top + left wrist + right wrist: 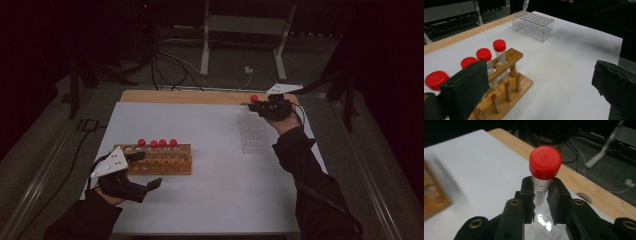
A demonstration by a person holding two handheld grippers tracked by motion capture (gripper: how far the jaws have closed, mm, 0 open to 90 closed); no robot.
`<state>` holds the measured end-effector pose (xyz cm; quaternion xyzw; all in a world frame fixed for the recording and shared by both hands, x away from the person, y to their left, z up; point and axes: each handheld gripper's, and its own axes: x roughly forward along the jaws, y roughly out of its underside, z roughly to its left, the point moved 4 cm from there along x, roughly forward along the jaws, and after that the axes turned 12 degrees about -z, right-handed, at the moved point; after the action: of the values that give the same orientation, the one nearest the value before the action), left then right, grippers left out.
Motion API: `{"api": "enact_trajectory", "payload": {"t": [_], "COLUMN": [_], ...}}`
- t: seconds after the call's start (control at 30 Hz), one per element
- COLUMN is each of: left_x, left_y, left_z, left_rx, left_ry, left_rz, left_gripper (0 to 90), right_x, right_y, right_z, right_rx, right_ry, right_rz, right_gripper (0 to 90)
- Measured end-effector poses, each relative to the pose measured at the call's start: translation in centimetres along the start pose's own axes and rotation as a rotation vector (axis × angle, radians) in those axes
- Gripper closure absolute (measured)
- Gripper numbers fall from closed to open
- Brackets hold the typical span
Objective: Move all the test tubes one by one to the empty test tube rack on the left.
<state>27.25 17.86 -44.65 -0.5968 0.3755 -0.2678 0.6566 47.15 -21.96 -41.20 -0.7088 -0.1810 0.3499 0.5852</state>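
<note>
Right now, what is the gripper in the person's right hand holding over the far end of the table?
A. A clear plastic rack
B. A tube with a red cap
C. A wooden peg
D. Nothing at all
B: in the right gripper view, the right gripper is shut on a tube with a red cap, its jaws pressing on the tube just below the cap, above the clear rack.

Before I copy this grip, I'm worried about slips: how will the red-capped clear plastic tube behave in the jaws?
The red-capped clear plastic tube is probably light and stiff. Its smooth round wall may slide or swivel, since the right gripper pinches it just under the cap. Laid down, it would likely roll.
</note>
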Motion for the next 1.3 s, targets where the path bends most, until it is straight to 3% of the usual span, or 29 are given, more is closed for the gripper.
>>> {"api": "enact_trajectory", "payload": {"t": [0.37,0.73,1.3], "left_x": [1.6,3.5,7.4], "left_y": [-0.8,-1.3,-1.8], "left_z": [-1.0,-2.1,-4.2], "left_rx": [0.000,0.011,0.039], "left_ry": [0.035,0.076,0.146], "left_rz": [0.003,0.016,0.057], "left_gripper": [1.9,3.2,9.8], "right_x": [-2.0,-3.5,-4.4], "right_y": [0.7,2.5,6.0], "right_z": [5.6,10.9,16.4], "right_rx": [-0.052,-0.070,-0.079], "right_ry": [-0.114,-0.216,-0.314], "right_rz": [0.004,0.022,0.073], "right_gripper": [75.5,75.5,75.4]}}
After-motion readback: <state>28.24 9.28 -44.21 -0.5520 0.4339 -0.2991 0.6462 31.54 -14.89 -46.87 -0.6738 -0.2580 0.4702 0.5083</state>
